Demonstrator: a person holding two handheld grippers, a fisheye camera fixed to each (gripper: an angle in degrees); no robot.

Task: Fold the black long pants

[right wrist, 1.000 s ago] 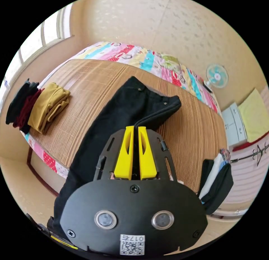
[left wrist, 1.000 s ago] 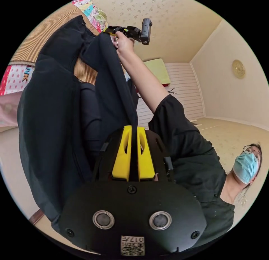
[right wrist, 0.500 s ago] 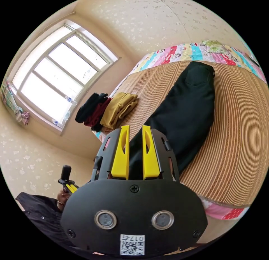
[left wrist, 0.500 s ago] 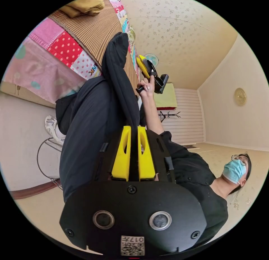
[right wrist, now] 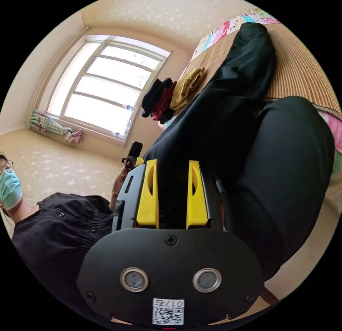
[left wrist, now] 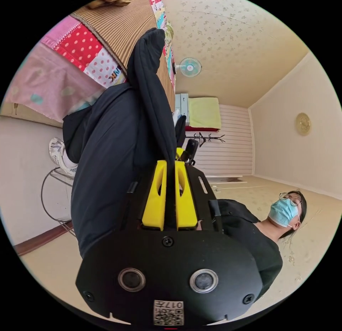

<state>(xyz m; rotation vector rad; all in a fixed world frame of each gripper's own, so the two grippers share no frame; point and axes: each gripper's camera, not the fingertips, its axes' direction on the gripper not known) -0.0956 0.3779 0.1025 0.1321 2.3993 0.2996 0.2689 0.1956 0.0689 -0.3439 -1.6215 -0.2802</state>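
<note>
The black long pants (left wrist: 117,160) lie along the woven bed mat (left wrist: 114,28) and hang off its edge. My left gripper (left wrist: 170,162) is shut on a fold of the hanging cloth, which runs up from between its yellow jaws. In the right gripper view the pants (right wrist: 228,106) stretch from the mat (right wrist: 302,71) down toward me. My right gripper (right wrist: 173,161) stands open with its jaws wide apart and black cloth lying in the gap. A hand holds the left gripper (right wrist: 133,154) just to the left of it.
Folded mustard clothes (right wrist: 188,83) and a black and red pile (right wrist: 158,97) sit at the mat's far end by the window (right wrist: 107,88). The person (left wrist: 249,231) in a black top is low beside the bed. A wire rack (left wrist: 58,174) stands near the wall.
The right gripper has let go of the waist end, come down off the bed beside the left gripper and opened wider. The left gripper stays shut on the pants.
</note>
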